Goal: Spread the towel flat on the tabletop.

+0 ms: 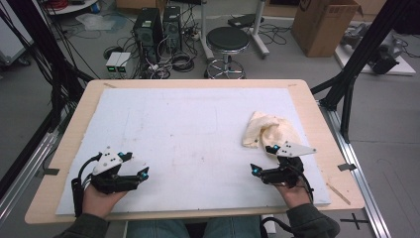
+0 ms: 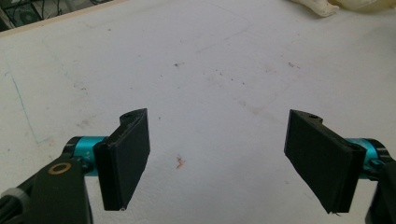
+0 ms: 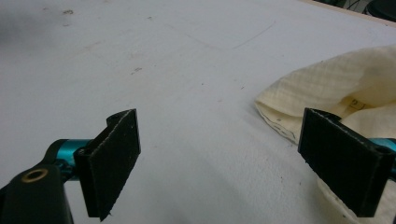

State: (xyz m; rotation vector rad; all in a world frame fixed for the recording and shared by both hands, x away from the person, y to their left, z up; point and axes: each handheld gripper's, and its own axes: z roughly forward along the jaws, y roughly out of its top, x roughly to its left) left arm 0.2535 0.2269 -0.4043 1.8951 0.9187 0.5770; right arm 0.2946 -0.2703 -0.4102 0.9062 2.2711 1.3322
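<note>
A soft yellow cloth (image 1: pixel 267 130) lay bunched up in a heap on the right side of the white desk (image 1: pixel 188 134), just beside the right claw (image 1: pixel 261 159).

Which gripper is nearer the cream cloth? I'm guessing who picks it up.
Right. The right gripper sits just at the crumpled cream cloth, jaws open, one jaw beside its edge. The left gripper rests far across the white board, jaws open.

Black two-jaw left gripper (image 1: pixel 132 165) and right gripper (image 1: pixel 262 159) with turquoise joints, flat black pads (image 2: pixel 125 158), grey three-cornered top plates, trailing black cables; dark olive sleeves, blue jeans.
</note>
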